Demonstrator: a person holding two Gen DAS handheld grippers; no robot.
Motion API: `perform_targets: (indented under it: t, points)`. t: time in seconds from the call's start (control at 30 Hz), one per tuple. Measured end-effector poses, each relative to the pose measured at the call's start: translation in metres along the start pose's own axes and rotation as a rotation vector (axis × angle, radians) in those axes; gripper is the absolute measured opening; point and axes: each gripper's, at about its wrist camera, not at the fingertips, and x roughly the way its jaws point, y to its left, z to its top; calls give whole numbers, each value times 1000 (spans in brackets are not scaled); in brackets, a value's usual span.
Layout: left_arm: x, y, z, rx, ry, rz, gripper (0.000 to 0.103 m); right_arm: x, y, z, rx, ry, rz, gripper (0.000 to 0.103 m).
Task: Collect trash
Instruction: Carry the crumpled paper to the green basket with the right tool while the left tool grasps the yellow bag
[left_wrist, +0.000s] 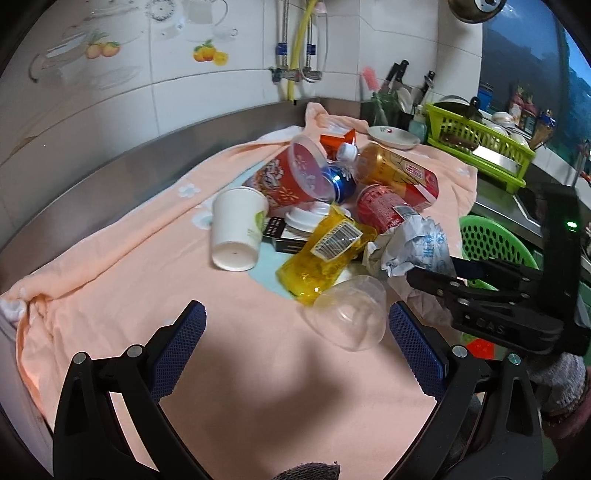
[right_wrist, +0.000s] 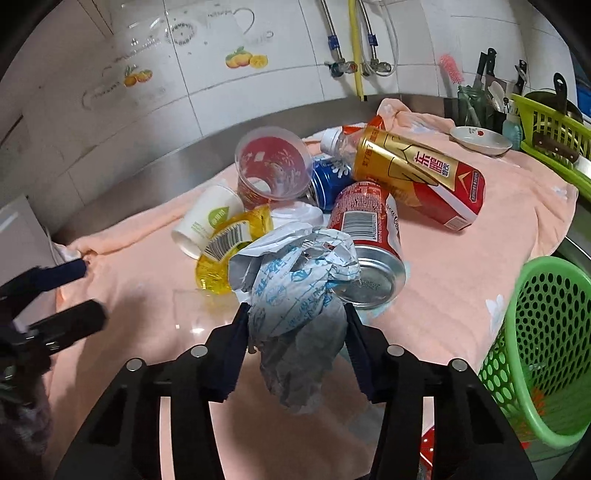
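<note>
A pile of trash lies on a peach towel (left_wrist: 155, 258). My right gripper (right_wrist: 295, 321) is shut on a crumpled white-and-blue wrapper (right_wrist: 295, 291), which also shows in the left wrist view (left_wrist: 410, 247). My left gripper (left_wrist: 295, 321) is open and empty, just in front of a clear plastic cup (left_wrist: 349, 314) lying on its side. The pile holds a white paper cup (left_wrist: 236, 230), a yellow bag (left_wrist: 325, 254), a red can (right_wrist: 369, 236), a gold-and-red bottle (right_wrist: 417, 177), a blue can (right_wrist: 328, 177) and a red printed cup (right_wrist: 271, 166).
A green perforated basket (right_wrist: 543, 343) stands at the right, beside the counter edge. A lime dish rack (left_wrist: 480, 147), a small plate (left_wrist: 393, 136) and a knife holder sit at the back right. A steel backsplash and tiled wall with pipes lie behind.
</note>
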Motion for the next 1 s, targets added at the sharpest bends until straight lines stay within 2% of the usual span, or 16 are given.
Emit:
perform_targets:
  t: [0.23, 0.33, 0.5, 0.7, 0.73, 0.87, 0.97, 1.0]
  points:
    - [20, -7, 23, 39, 16, -22, 96, -32, -6, -1, 26, -53, 22, 47]
    - [33, -17, 34, 97, 28, -45, 96, -49, -9, -2, 32, -81, 22, 47]
    - [62, -28, 47, 133, 76, -72, 96, -68, -16, -3, 48, -107, 12, 47]
    - [96, -29, 53, 131, 138, -61, 96, -80, -32, -6, 80, -125, -34, 47]
    - [100, -29, 53, 130, 146, -63, 91, -81, -35, -6, 84, -127, -42, 47]
    - [114, -28, 51, 131, 181, -63, 87, -89, -56, -10, 105, -132, -105, 47]
    - [121, -25, 50, 119, 197, -67, 72, -95, -80, -14, 138, -133, -167, 47]
    - [122, -24, 50, 112, 199, -76, 64, -96, -86, -15, 146, -132, -182, 47]
